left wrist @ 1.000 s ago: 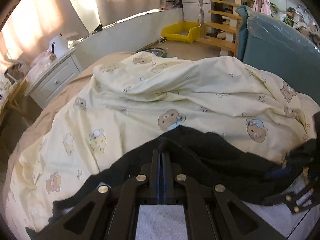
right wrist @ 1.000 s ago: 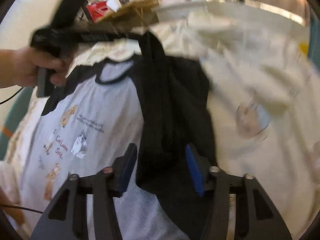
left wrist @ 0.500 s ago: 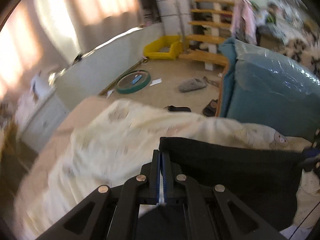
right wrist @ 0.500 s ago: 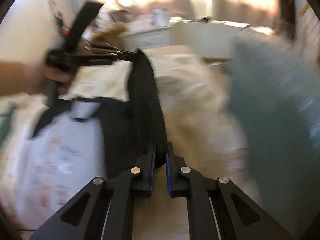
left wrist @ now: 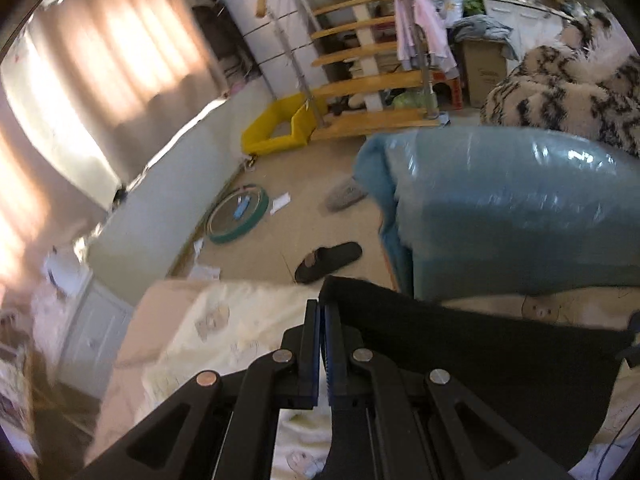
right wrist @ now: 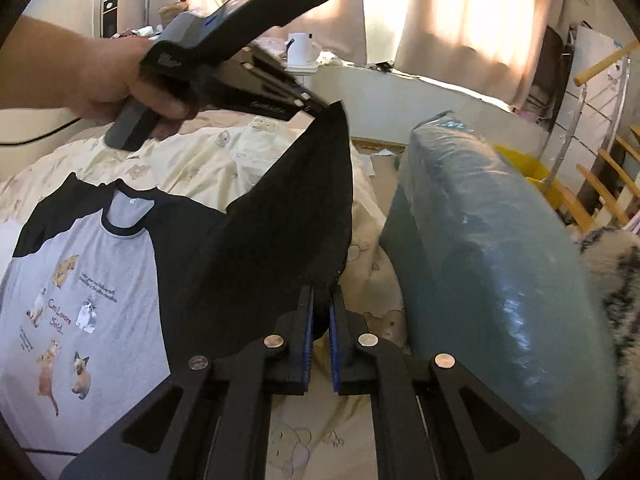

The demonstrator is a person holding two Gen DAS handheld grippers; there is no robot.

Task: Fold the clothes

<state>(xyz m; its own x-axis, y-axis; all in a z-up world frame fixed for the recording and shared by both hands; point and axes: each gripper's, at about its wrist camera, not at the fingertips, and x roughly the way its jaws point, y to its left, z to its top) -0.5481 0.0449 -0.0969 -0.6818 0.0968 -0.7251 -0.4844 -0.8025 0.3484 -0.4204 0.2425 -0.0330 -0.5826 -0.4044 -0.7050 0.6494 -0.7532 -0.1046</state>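
A grey T-shirt (right wrist: 76, 280) with black sleeves and cat prints lies face up on the bed. Its black right sleeve (right wrist: 304, 208) is lifted and stretched between my two grippers. My right gripper (right wrist: 320, 300) is shut on the sleeve's near edge. My left gripper (right wrist: 316, 106), held by a hand, is shut on the sleeve's far corner. In the left wrist view my left gripper (left wrist: 323, 312) is shut on the black sleeve (left wrist: 460, 356), which stretches off to the right.
The shirt lies on a cream bear-print duvet (right wrist: 192, 160). A blue plastic-wrapped cushion (right wrist: 492, 264) stands at the bed's right side. On the floor beyond are a black slipper (left wrist: 328, 260), a round green tray (left wrist: 238, 218), a yellow bin (left wrist: 280, 132) and wooden stairs (left wrist: 368, 84).
My right gripper closed on the black sleeve. Both grippers then lifted the sleeve off the bed and pulled it taut, and the left wrist view swung up toward the floor and stairs.
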